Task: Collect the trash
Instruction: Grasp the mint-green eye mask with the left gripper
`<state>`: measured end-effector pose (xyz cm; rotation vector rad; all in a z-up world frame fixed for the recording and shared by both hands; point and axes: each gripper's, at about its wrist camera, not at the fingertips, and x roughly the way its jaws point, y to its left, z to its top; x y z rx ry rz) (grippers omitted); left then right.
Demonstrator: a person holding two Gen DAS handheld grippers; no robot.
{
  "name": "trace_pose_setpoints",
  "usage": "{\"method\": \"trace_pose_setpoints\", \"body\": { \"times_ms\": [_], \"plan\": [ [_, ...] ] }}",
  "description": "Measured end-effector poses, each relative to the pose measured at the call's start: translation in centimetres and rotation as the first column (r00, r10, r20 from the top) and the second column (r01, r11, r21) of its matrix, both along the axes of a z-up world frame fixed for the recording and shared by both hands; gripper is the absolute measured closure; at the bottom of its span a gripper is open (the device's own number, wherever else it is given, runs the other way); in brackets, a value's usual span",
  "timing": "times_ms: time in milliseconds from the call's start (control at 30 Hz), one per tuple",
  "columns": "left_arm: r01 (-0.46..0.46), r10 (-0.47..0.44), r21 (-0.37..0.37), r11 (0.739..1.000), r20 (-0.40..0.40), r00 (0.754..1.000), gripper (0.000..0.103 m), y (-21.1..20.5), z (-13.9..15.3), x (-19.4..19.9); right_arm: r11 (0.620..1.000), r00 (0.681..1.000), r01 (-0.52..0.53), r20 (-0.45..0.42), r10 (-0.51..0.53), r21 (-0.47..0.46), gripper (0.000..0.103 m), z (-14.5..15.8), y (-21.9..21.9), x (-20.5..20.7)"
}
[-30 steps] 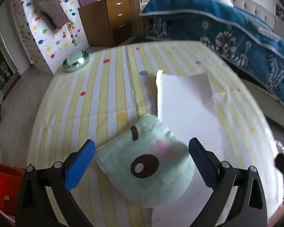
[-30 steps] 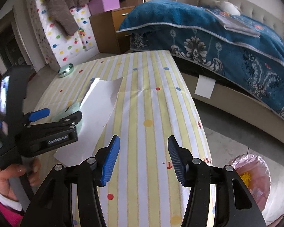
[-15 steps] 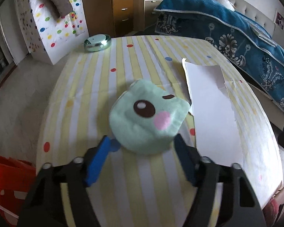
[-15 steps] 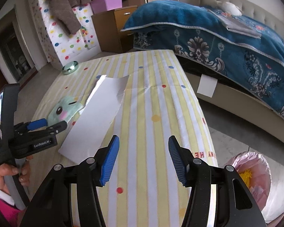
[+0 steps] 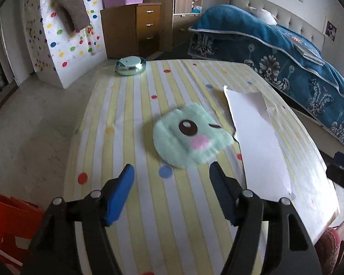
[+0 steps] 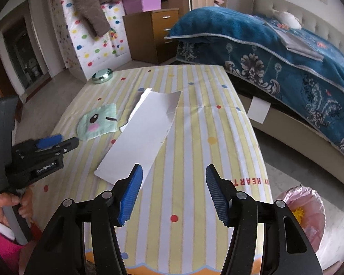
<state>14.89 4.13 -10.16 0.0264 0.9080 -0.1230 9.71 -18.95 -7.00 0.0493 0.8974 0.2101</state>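
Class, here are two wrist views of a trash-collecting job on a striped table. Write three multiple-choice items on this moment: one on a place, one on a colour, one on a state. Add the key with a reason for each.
1. Where does the round green tin stand?
A. at the table's far corner
B. on the white paper
C. inside the pink bin

2. What colour is the cheek spot on the green face cloth?
A. blue
B. pink
C. yellow

3. How is the left gripper now?
A. shut on the cloth
B. shut on the paper
C. open, holding nothing

Key:
1 A: the tin sits at the far edge of the striped table, well beyond the white paper.
2 B: a pink spot lies below the cloth's open eye.
3 C: bare tablecloth shows between its pads; its jaws have just been opening, and the cloth lies ahead of them.
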Motion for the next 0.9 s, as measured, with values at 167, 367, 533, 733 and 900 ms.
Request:
{"method": "trace_pose_setpoints", "body": {
  "times_ms": [167, 367, 533, 733, 900],
  "plan": [
    [-0.007, 0.006, -0.045, 0.999, -0.033, 0.999, 0.027, -0.1, -0.6, 2.1, 1.0, 1.0, -0.01, -0.009, 0.01, -0.002, 0.045, -0.4, 0.8, 0.4],
    [-0.052, 0.047, -0.077, 0.996, -0.067, 0.997, 0.018, -2.0, -0.8, 5.2, 1.0, 1.0, 0.008, -0.027, -0.008, 0.005, 0.044, -1.5, 0.5, 1.5],
    [-0.088, 0.087, 0.001, 0.996, -0.087, 0.992, 0.016, -3.5, -1.9, 7.5, 1.0, 0.998, 0.026, -0.051, -0.026, 0.013, 0.044, -2.3, -0.5, 2.5],
    [-0.122, 0.127, 0.064, 0.99, -0.079, 0.989, 0.022, -3.8, -2.4, 7.2, 0.999, 0.998, 0.038, -0.059, -0.037, 0.021, 0.044, -3.1, -1.3, 2.8],
    [-0.106, 0.108, 0.038, 0.994, -0.069, 0.992, 0.046, -2.8, -1.8, 5.3, 0.999, 0.998, 0.032, -0.059, -0.031, 0.025, 0.044, -3.2, -1.3, 2.6]
  ]
}}
